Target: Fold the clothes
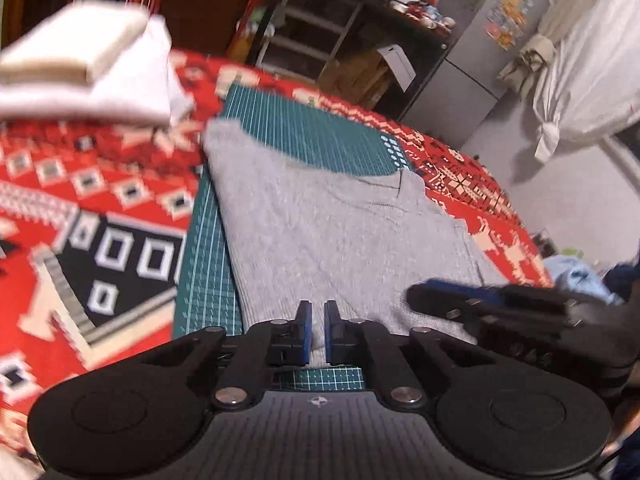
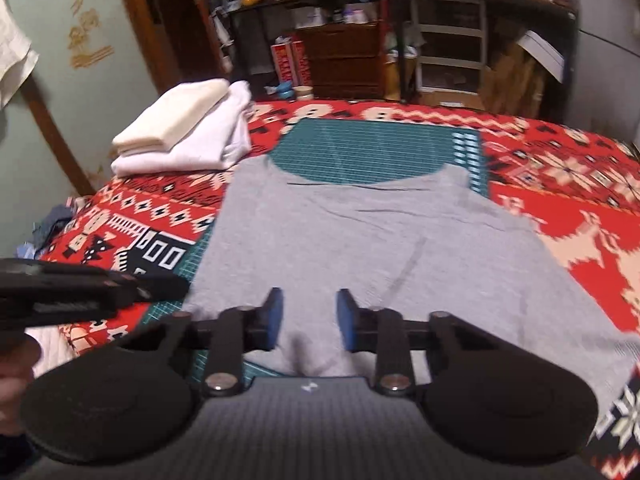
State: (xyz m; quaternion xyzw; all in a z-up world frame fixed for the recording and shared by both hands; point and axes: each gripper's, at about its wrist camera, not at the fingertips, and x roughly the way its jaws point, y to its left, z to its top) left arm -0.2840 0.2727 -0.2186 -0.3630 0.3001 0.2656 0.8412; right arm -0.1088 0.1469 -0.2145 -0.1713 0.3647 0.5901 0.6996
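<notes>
A grey garment (image 1: pixel 340 232) (image 2: pixel 380 248) lies flat on a green cutting mat (image 1: pixel 320 136) (image 2: pixel 372 148), which sits on a red patterned blanket (image 1: pixel 100 184) (image 2: pixel 560 160). My left gripper (image 1: pixel 318 310) is shut on the garment's near edge, and a strip of grey cloth shows between its blue pads. My right gripper (image 2: pixel 309 298) stands over the same near edge further right. Its jaws are partly apart, with cloth lying between the pads but not pinched. Each gripper appears at the side of the other's view: the right gripper (image 1: pixel 416 296) and the left gripper (image 2: pixel 172 284).
A stack of folded white and cream cloths (image 1: pixel 88 72) (image 2: pixel 188 128) rests on the blanket at the far left. Beyond the bed stand cluttered shelves (image 2: pixel 448 48) and a dark desk. A tied white curtain (image 1: pixel 580 92) hangs at the right, with light blue clothes (image 1: pixel 576 276) below it.
</notes>
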